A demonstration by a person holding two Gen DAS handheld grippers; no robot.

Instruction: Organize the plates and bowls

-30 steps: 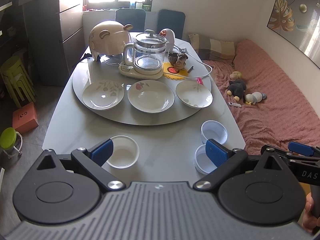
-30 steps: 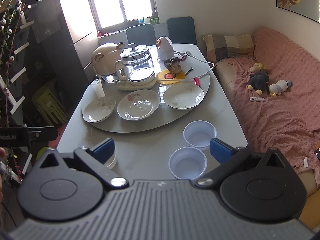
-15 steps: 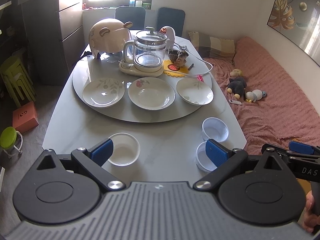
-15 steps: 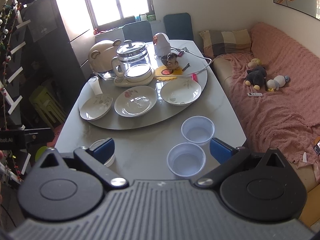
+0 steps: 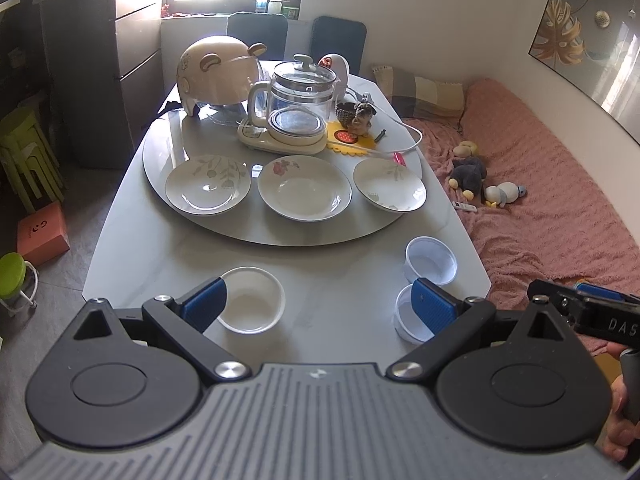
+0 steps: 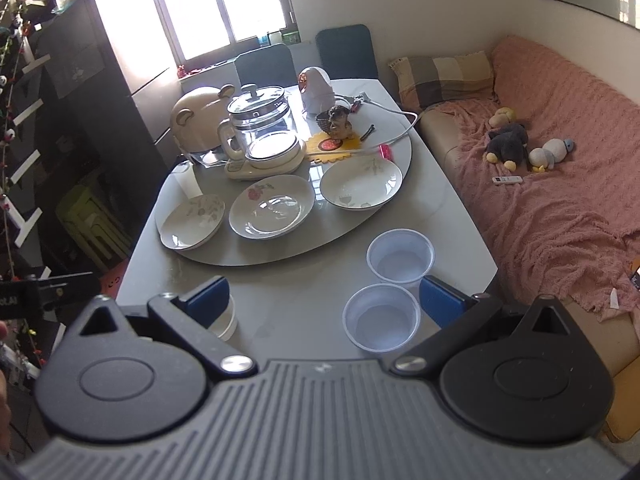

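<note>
left gripper (image 5: 318, 306) and right gripper (image 6: 324, 302), each with blue pads spread wide and nothing between them, held above the near edge of the table (image 5: 120, 240). nearest on the bare tabletop: a white bowl (image 5: 252, 300) toward the left, just beyond the left gripper's left pad; two translucent plastic bowls toward the right, the near plastic bowl (image 6: 380, 318) and the far plastic bowl (image 6: 400, 256), side by side and almost touching, upright and empty. beyond them, on the grey turntable (image 5: 280, 236), three plates in a row, none overlapping: left plate (image 5: 208, 184) with a leaf pattern, middle plate (image 5: 304, 188) with a red flower, right plate (image 5: 390, 184). behind the plates: a glass kettle (image 5: 300, 108) on its base, a bear-eared appliance (image 5: 218, 76), a small dog figurine (image 5: 362, 114), a yellow mat (image 5: 352, 140). farthest: two chairs and the window; to the right, a pink sofa cover (image 6: 560, 200) with soft toys.

step in hand, as judged: the opening approach; nothing is gathered or stacked yet. the next move likely calls for lowering one gripper over a bowl rim, probably the right gripper onto the near plastic bowl, and nesting it in its neighbour. thin plastic walls may flex, so a light pinch on the rim seems advisable.
</note>
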